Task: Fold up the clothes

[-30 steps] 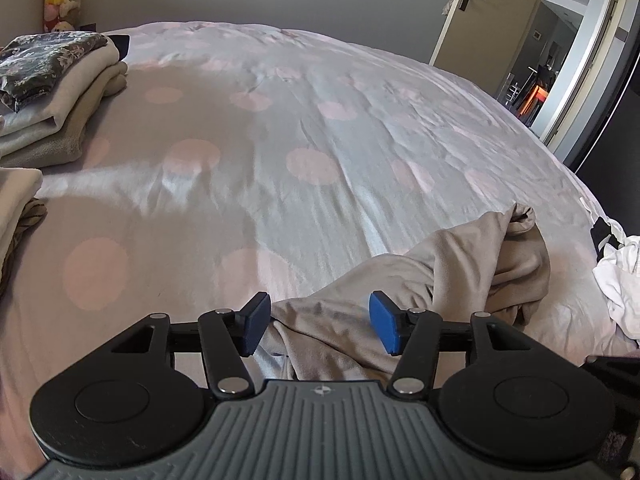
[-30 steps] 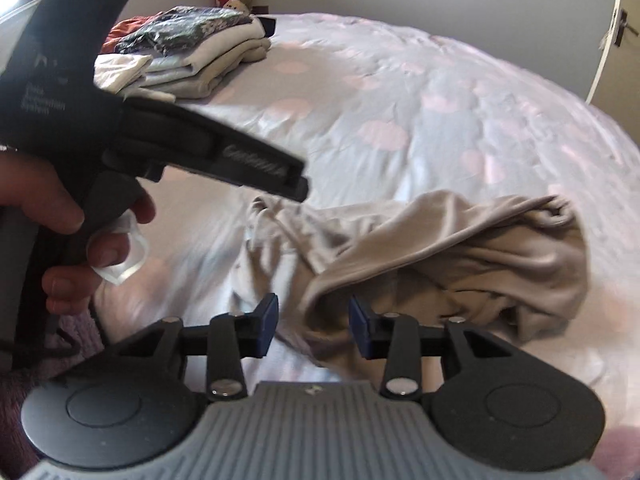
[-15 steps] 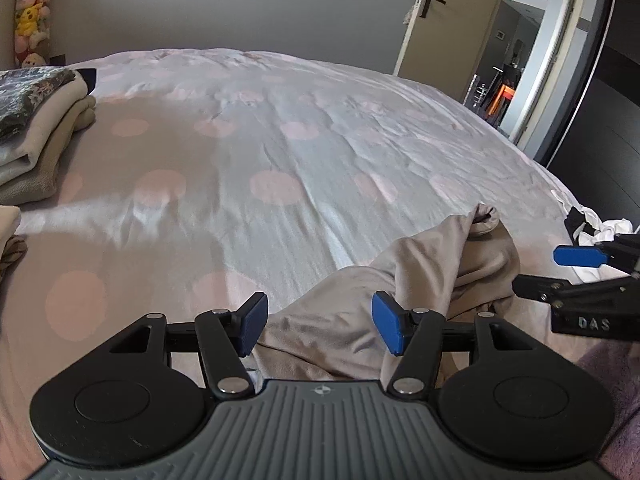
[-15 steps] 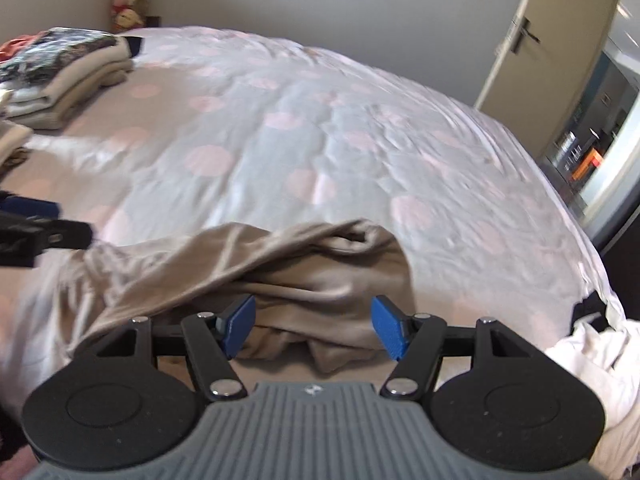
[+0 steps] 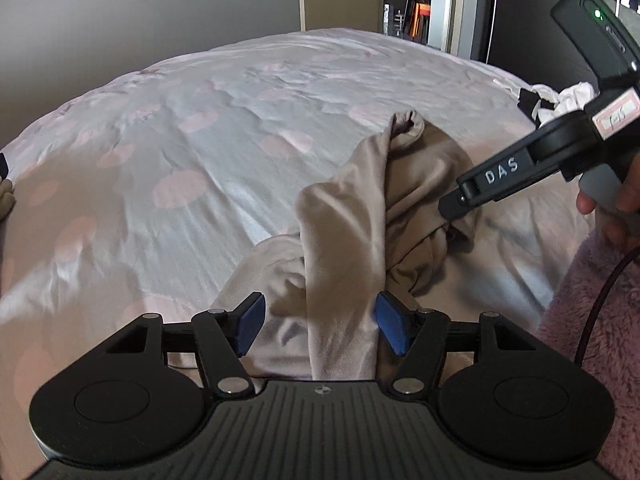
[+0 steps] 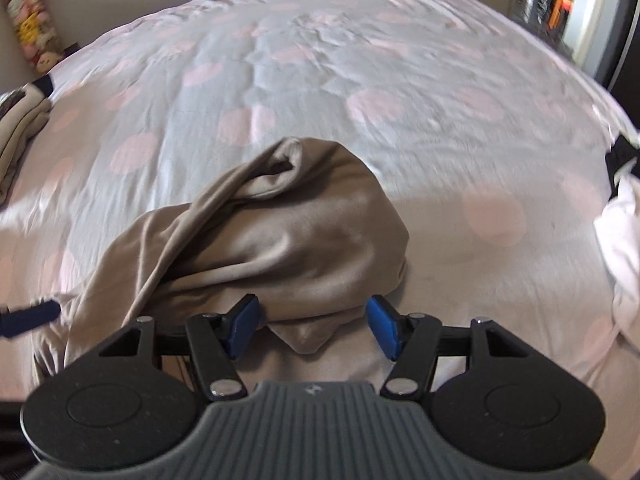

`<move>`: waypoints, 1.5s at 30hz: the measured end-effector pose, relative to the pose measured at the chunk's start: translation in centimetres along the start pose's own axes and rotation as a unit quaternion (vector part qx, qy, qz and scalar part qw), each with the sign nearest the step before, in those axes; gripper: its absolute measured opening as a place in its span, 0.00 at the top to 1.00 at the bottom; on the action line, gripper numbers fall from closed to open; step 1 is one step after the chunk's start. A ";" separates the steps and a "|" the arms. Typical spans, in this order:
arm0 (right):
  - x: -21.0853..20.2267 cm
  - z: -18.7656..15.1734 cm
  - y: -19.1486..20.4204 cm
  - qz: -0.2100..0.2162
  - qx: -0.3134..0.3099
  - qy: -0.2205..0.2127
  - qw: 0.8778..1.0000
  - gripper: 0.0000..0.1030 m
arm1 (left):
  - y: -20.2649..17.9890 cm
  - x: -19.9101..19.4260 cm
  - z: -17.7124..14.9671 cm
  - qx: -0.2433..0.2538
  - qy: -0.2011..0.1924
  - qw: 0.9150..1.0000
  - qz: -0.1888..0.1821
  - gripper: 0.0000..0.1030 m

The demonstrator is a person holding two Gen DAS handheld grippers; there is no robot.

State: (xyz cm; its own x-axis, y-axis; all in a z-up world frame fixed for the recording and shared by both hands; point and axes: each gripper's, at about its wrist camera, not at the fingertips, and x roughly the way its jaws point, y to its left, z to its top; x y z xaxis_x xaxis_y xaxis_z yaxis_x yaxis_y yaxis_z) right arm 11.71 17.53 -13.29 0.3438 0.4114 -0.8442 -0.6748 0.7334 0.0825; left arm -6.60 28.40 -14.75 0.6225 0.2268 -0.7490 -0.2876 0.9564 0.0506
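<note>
A crumpled beige garment (image 5: 360, 216) lies bunched on the bed near the front edge, also filling the near middle of the right wrist view (image 6: 272, 240). My left gripper (image 5: 320, 326) is open, its blue pads either side of a raised fold of the cloth. My right gripper (image 6: 314, 326) is open too, low over the garment's near edge with a cloth corner between its pads. In the left wrist view the right gripper's black body (image 5: 520, 168) reaches in from the right, its tip against the garment, held by a hand in a pink fleece sleeve (image 5: 592, 304).
The bed carries a grey cover with pink dots (image 5: 208, 152). Folded clothes are stacked at the left edge (image 6: 16, 140). A white garment (image 6: 620, 240) lies at the bed's right side. An open doorway (image 5: 416, 4) stands beyond the bed.
Both grippers have swung to the right and come closer to the beige garment. The right gripper now sits low at its near edge, and a fold stands between the left pads.
</note>
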 end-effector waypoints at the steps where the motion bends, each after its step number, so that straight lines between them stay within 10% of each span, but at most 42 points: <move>1: 0.4 0.1 -0.2 0.002 0.010 0.006 1.000 0.39 | 0.1 0.4 -0.2 -0.001 0.006 1.000 0.003 0.50; 8: 0.0 0.3 -0.2 0.012 0.021 -0.008 1.000 0.91 | 1.8 0.0 -0.4 -0.042 -0.011 0.999 0.004 0.96; 20: -7.2 0.3 0.1 0.023 0.017 -0.158 0.987 0.97 | 8.8 -9.2 3.0 -0.140 -0.109 0.980 0.088 0.99; 30: -16.8 3.5 2.7 0.054 -0.032 -0.285 0.956 0.97 | 16.2 -18.9 5.5 -0.172 -0.176 0.940 0.238 0.99; 34: -16.9 3.2 5.1 0.085 -0.067 -0.282 0.953 0.97 | 19.1 -19.1 4.3 -0.197 -0.142 0.926 0.288 0.99; 45: -9.2 -1.7 10.2 0.130 -0.148 -0.136 0.971 0.89 | 20.1 -15.0 0.2 -0.185 -0.011 0.938 0.293 0.93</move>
State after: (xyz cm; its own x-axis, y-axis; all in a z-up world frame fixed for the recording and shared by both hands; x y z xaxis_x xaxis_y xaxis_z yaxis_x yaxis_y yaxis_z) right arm 0.58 20.29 -5.61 0.2691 0.7185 -0.6414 -0.9064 0.4141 0.0835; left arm -21.59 44.30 -2.37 0.2918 0.7014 -0.6503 -0.8152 0.5380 0.2146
